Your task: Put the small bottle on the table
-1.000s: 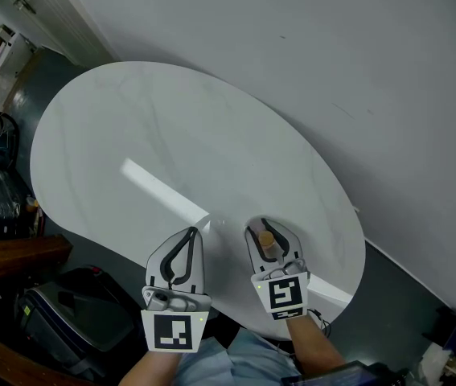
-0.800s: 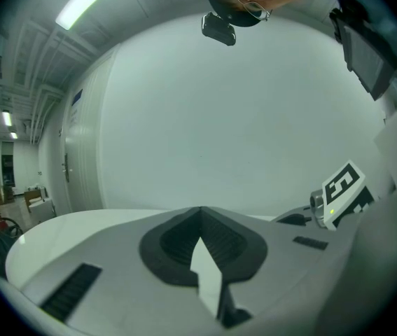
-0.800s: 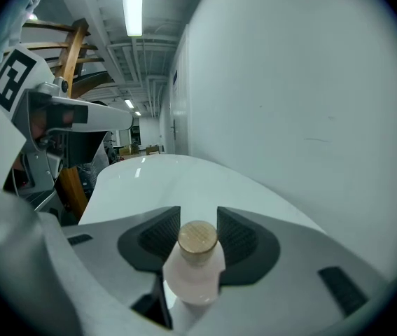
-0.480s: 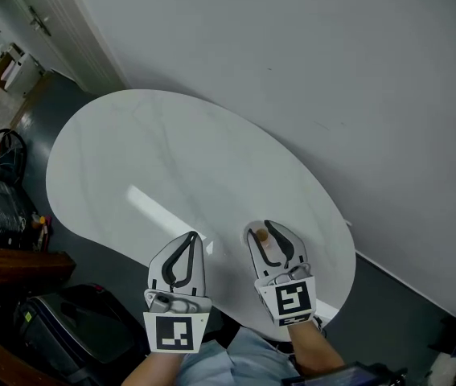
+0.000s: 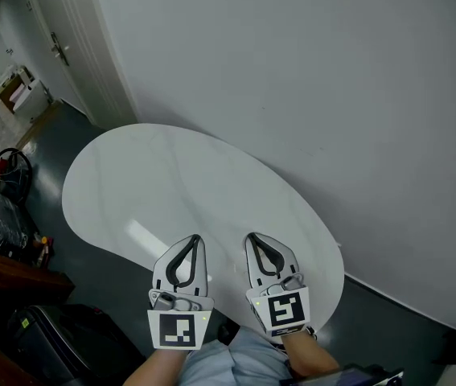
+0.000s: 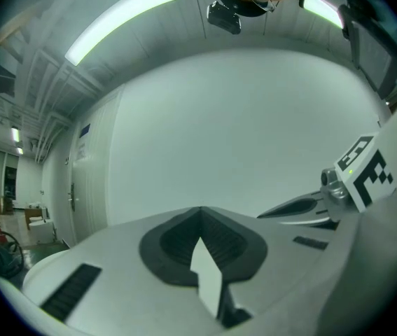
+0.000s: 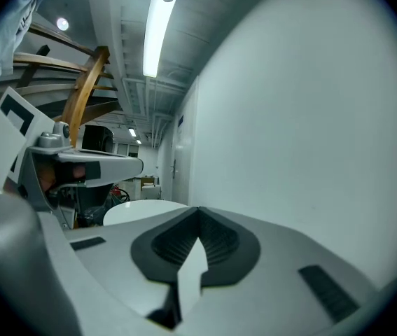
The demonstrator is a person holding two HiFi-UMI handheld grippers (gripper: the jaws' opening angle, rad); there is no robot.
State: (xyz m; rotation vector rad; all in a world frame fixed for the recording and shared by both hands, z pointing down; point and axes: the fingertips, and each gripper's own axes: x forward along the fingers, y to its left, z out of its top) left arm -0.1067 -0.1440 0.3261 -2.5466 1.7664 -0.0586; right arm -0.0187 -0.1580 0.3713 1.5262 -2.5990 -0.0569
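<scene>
Indoor workspace, office or lab type. Plain white wall point(image 5: 308, 95), dark grey floor point(image 5: 103, 268), white oval table point(image 5: 171, 183) near wall. White door point(image 5: 67, 30) with lever handle at far end. Ceiling point(image 6: 37, 75) bare and utilitarian, with exposed ribs and long tube lights point(image 6: 121, 19). Corridor point(image 7: 149, 163) beyond, lit by more ceiling lamps. Storage clutter along one side: black case point(image 5: 51, 340), cartons point(image 5: 20, 83), wooden beams point(image 7: 86, 82).

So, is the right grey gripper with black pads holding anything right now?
No, the right grey gripper has its black-padded jaws pressed together in its own view, with nothing between them.
</scene>
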